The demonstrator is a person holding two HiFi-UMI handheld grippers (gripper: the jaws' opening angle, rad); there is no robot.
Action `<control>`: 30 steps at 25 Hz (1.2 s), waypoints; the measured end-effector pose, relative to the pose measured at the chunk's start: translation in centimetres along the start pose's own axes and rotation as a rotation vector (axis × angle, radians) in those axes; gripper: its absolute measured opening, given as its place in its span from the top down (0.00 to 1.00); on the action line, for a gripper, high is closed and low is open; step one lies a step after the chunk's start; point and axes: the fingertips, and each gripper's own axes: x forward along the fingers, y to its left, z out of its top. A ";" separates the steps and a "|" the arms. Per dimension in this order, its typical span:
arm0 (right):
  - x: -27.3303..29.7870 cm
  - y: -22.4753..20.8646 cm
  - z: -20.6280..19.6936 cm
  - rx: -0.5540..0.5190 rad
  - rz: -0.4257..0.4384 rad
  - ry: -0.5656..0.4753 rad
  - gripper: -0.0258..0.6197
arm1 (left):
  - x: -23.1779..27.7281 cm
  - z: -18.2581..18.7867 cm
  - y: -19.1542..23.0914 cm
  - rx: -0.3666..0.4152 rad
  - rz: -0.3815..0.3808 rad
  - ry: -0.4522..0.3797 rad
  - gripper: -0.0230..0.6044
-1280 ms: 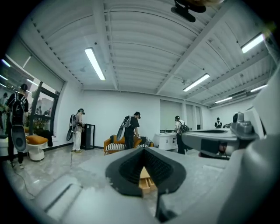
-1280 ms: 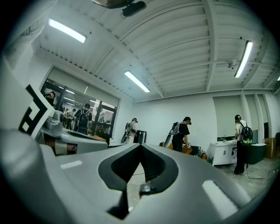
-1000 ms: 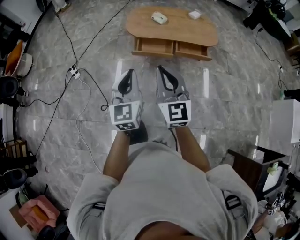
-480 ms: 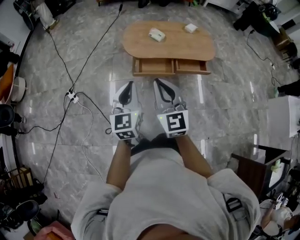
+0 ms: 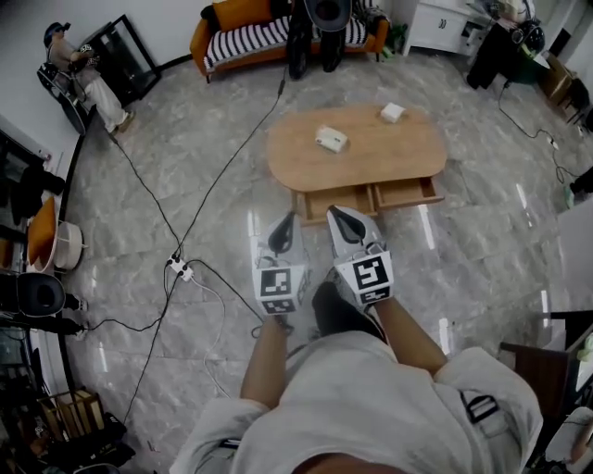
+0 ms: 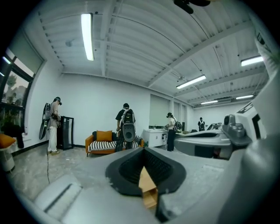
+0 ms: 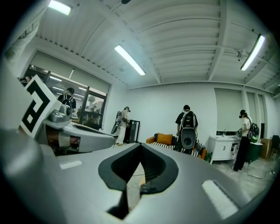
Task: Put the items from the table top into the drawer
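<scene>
A wooden oval table (image 5: 371, 157) stands ahead on the marble floor, with two shallow drawers pulled out at its front: the left drawer (image 5: 326, 205) and the right drawer (image 5: 408, 192). On top lie a white boxy item (image 5: 331, 140) and a smaller white item (image 5: 392, 113). My left gripper (image 5: 283, 220) and right gripper (image 5: 340, 214) are held side by side, level, just short of the left drawer's front. Both are shut with nothing between the jaws. In the left gripper view the left gripper (image 6: 143, 149) has tips that meet, with the wooden table (image 6: 147, 186) showing through the gap behind them. The right gripper (image 7: 141, 144) looks the same in its own view.
A black cable and a white power strip (image 5: 181, 269) lie on the floor to the left. An orange striped sofa (image 5: 264, 32) and standing people are behind the table. A white cabinet (image 5: 445, 23) is at the back right, dark furniture (image 5: 556, 356) at the near right.
Both grippers have moved forward to the table; their tips now reach the open drawers. The head view has tilted up, showing the sofa and people. The jaws stay shut.
</scene>
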 end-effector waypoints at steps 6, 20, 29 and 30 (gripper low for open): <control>9.8 -5.6 -0.4 0.033 -0.031 0.000 0.95 | 8.6 0.8 5.6 0.039 -0.027 0.053 0.93; 22.0 -16.5 -8.7 0.101 -0.093 0.175 0.95 | 28.2 -3.7 8.2 -0.019 -0.166 0.218 0.93; 28.1 -18.5 -20.1 0.217 -0.180 0.356 0.95 | 37.0 -14.8 9.7 -0.055 -0.356 0.407 0.93; 29.0 -18.5 -21.3 0.239 -0.186 0.363 0.95 | 37.8 -15.7 9.9 -0.057 -0.385 0.425 0.93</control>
